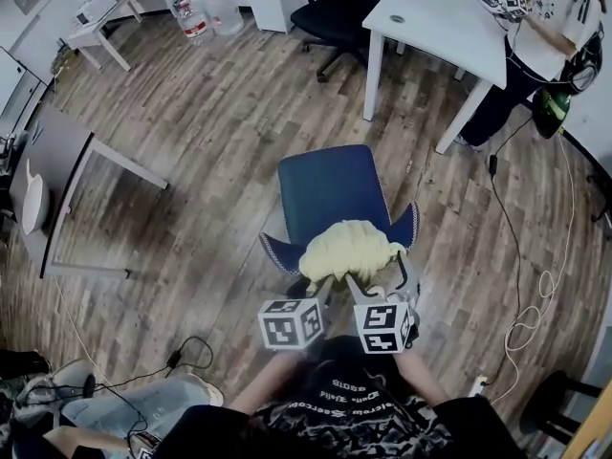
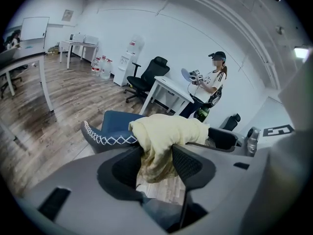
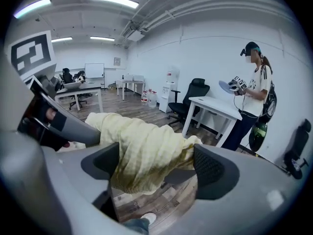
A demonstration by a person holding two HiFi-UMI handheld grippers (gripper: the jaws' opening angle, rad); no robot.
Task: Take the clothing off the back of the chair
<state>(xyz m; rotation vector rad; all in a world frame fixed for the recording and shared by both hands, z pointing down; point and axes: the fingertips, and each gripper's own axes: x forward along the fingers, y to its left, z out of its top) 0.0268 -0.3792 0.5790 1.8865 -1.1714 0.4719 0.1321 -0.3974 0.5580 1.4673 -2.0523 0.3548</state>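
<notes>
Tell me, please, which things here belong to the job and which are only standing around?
Job:
- yellow garment, draped over the chair back
- blue chair
- left gripper and right gripper, jaws open, garment between them

Standing around:
- white table
- black office chair
- water bottles
- dark desk

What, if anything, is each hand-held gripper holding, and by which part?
Nothing yet: the left hand-held gripper and right hand-held gripper stand open around the yellow garment draped over the chair.
</notes>
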